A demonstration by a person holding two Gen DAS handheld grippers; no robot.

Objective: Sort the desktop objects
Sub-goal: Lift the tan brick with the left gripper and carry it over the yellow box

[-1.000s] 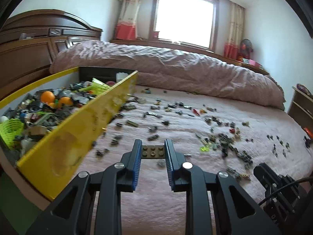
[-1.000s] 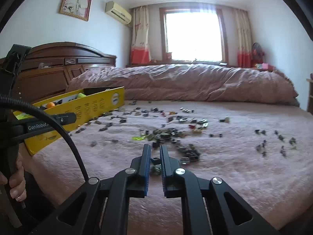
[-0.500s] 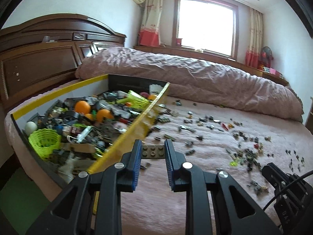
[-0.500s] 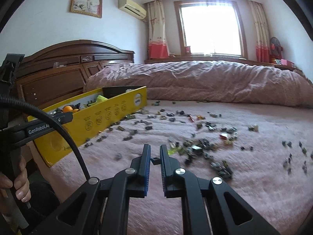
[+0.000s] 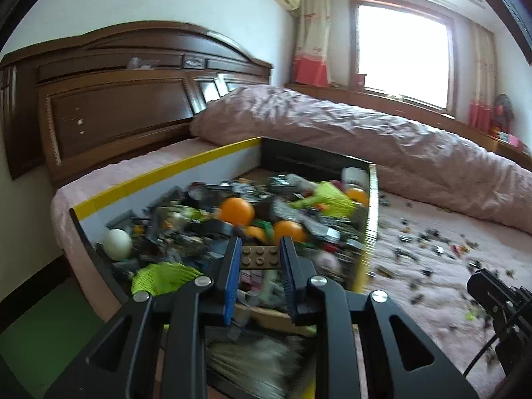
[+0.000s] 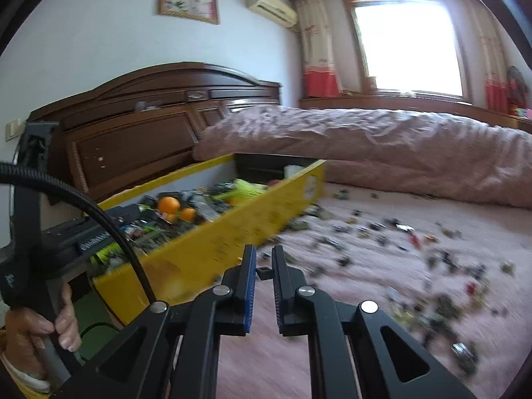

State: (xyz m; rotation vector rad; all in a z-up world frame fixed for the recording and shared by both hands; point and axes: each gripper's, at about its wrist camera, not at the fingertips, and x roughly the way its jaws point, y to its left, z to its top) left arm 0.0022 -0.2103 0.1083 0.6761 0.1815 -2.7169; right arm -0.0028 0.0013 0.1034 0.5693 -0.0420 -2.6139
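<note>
My left gripper (image 5: 260,255) is shut on a brown studded brick (image 5: 260,256) and holds it above the open yellow box (image 5: 371,219), over its pile of toy parts. My right gripper (image 6: 263,266) is shut on a small black piece (image 6: 265,272) and hangs over the pink bedspread just right of the yellow box (image 6: 232,236). Many small loose bricks (image 6: 432,259) lie scattered on the bed; they also show in the left wrist view (image 5: 429,249).
The box holds orange balls (image 5: 236,212), a white egg (image 5: 117,244), green baskets (image 5: 163,276) and mixed parts. A rolled pink duvet (image 6: 399,153) lies behind. The wooden headboard (image 5: 116,113) stands at left. The person's hand (image 6: 40,326) grips the left tool.
Both grippers have swung left toward the box, each keeping its piece. The left one has moved from beside the box wall to above the box's contents.
</note>
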